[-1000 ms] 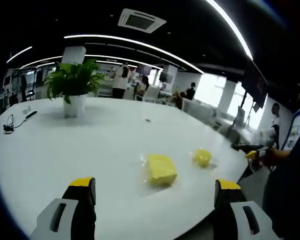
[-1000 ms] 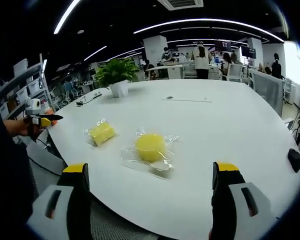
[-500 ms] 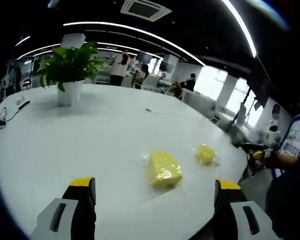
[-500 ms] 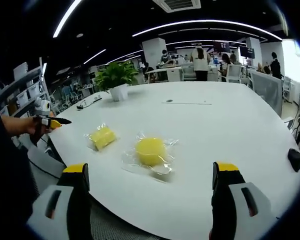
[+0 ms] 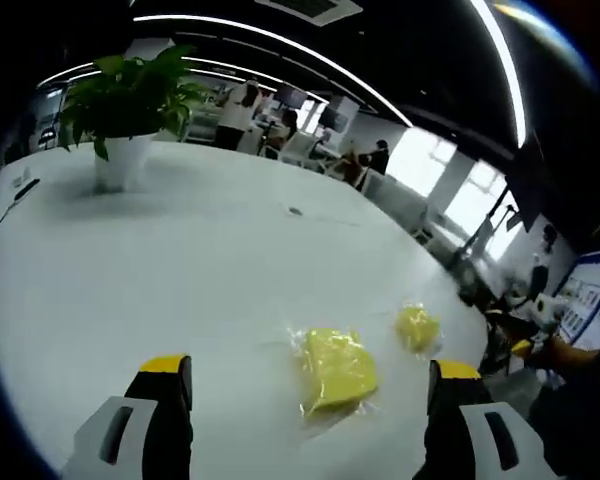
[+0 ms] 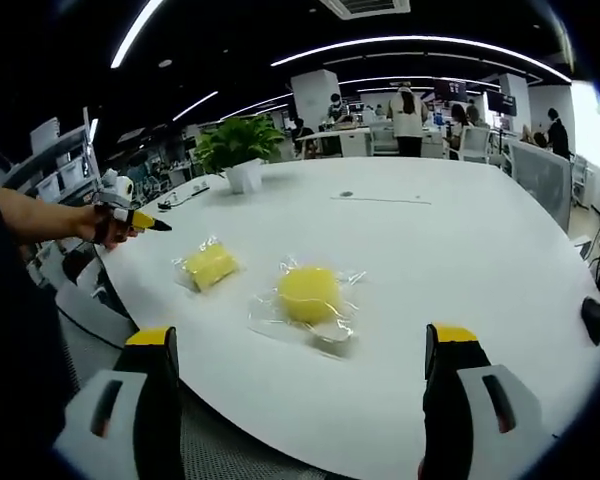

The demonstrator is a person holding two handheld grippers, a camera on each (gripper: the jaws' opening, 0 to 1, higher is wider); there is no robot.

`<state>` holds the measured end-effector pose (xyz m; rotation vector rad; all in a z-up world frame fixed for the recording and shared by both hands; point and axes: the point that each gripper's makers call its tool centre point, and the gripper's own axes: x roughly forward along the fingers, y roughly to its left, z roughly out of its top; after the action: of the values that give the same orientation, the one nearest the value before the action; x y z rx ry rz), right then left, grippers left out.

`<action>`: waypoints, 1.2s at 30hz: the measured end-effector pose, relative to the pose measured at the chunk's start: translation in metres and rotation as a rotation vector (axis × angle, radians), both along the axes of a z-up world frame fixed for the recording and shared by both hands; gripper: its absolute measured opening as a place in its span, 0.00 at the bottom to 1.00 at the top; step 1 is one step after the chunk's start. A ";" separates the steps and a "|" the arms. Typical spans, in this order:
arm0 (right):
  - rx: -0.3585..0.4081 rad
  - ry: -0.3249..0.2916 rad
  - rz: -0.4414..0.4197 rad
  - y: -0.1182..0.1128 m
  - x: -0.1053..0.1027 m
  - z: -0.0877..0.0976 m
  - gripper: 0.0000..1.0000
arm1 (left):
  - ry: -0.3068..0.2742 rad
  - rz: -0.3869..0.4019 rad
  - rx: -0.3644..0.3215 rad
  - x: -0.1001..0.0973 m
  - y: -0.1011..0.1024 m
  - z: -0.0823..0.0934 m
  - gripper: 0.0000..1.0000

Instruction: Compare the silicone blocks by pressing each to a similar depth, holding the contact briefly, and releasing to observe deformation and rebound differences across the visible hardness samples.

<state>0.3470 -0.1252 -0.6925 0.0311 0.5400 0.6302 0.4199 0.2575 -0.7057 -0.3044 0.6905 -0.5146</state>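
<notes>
Counter (image 6: pixel 460 250), white and broad, carrying two yellow silicone samples, each sealed in clear wrap. In the right gripper view: round block (image 6: pixel 309 294) lying flat near the middle, between the two jaws but well ahead of them; no long axis to tell on it. Rectangular block (image 6: pixel 210 266) just beside it to the left, long axis running slantwise, its far end tilted up and to the right, toward the potted plant (image 6: pixel 242 150) at the back of the counter. Right claw (image 6: pixel 302 390) released, jaws spread wide, nothing between them, hovering short of the counter's near edge. Left claw (image 6: pixel 143 221) entering from the left, held in a hand (image 6: pixel 105 224), yellow tip aimed rightward over the counter edge near the rectangular block; cannot tell from there how its jaws stand. In the left gripper view: left claw (image 5: pixel 310 400) released too, jaws wide apart and empty, the rectangular block (image 5: pixel 337 368) between them and ahead, long axis pointing away and slightly left; round block (image 5: pixel 417 327) beyond it to the right, near the counter's rim. Potted plant (image 5: pixel 120 110) far off at upper left. Dark mouse-like object (image 6: pixel 592 320) near the right edge.
</notes>
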 end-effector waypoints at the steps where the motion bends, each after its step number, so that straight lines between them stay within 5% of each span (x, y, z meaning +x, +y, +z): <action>1: -0.002 0.001 -0.002 -0.001 0.000 0.000 0.96 | 0.006 0.000 0.017 0.003 0.000 -0.002 0.99; 5: -0.003 0.011 -0.015 -0.005 -0.001 -0.004 0.96 | 0.038 -0.027 0.021 0.017 -0.005 -0.015 0.96; 15: -0.010 0.040 -0.027 -0.009 -0.005 -0.013 0.91 | 0.152 0.002 -0.145 0.035 -0.022 -0.043 0.77; 23: 0.002 0.055 -0.050 -0.009 -0.011 -0.018 0.93 | 0.195 -0.004 -0.176 0.045 -0.033 -0.060 0.65; 36: 0.010 0.060 -0.074 -0.009 -0.012 -0.017 0.95 | 0.302 0.054 -0.357 0.058 -0.043 -0.074 0.23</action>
<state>0.3349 -0.1337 -0.7100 0.0793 0.5913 0.5610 0.4780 0.2149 -0.7798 -0.7446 0.8797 -0.5455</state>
